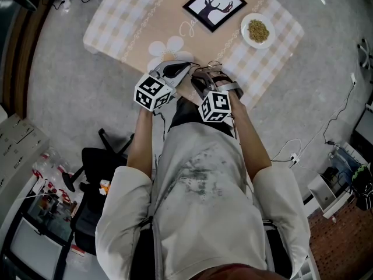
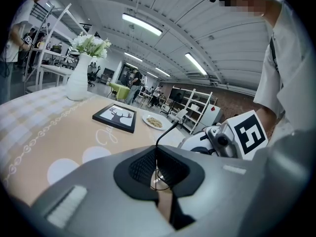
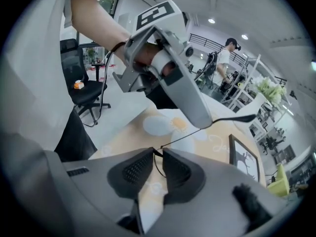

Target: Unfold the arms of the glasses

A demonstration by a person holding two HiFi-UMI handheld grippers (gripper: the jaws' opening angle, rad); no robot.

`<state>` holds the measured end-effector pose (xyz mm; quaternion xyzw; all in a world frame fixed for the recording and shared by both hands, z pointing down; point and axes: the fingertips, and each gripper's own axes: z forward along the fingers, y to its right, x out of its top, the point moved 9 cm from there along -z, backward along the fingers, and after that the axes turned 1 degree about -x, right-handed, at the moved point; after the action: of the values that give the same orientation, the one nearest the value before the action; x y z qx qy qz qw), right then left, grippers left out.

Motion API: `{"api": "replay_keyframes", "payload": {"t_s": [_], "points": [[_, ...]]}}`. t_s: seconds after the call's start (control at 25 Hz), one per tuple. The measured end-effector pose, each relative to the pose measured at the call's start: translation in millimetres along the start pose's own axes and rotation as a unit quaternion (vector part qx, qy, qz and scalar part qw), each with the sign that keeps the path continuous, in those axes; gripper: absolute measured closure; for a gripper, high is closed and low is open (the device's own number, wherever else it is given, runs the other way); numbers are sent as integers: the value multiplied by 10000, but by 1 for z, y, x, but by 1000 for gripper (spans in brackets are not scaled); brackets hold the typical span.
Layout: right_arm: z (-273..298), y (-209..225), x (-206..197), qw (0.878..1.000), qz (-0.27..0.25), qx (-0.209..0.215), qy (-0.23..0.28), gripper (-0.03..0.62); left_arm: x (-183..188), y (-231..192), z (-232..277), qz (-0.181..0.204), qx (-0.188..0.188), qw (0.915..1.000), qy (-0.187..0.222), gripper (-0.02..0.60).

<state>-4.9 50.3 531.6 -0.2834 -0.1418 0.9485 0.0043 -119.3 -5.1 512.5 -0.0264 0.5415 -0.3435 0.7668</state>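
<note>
Glasses (image 3: 190, 135) of thin dark wire sit between the two grippers, just above the near edge of the table (image 1: 116, 28), in the middle of the head view. The left gripper (image 1: 185, 69) reaches in from the left of that view and the right gripper (image 1: 199, 77) from the right, so that their tips nearly meet over the frame.

In the left gripper view the jaws are clenched on the wire, with a lens rim showing between the black pads and one arm rising from them toward the centre of the frame. In the right gripper view the jaws pinch the frame near a hinge at the pad tips, leaving a narrow slit lower down where a curve of rim shows. From there a straight arm runs up and right to the tip of the left gripper, and its black arm tip (image 3: 242, 117) sticks out beyond.

Farther back on the checked cloth lie a framed deer picture (image 1: 214, 4) and, at upper right, a white plate (image 1: 258, 31) of grain. A white vase (image 2: 79, 80) of flowers stands at the upper left of the left gripper view.
</note>
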Motion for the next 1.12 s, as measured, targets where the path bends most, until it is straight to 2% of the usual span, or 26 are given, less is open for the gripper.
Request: {"api": "replay_keyframes", "payload": {"t_s": [0.6, 1.12], "points": [[-10, 4, 2, 9980, 574, -63, 247, 543, 6, 1, -1, 133, 30, 9999, 81, 568], [-11, 6, 5, 9963, 783, -30, 365, 537, 8, 4, -1, 272, -24, 9996, 58, 568]]}}
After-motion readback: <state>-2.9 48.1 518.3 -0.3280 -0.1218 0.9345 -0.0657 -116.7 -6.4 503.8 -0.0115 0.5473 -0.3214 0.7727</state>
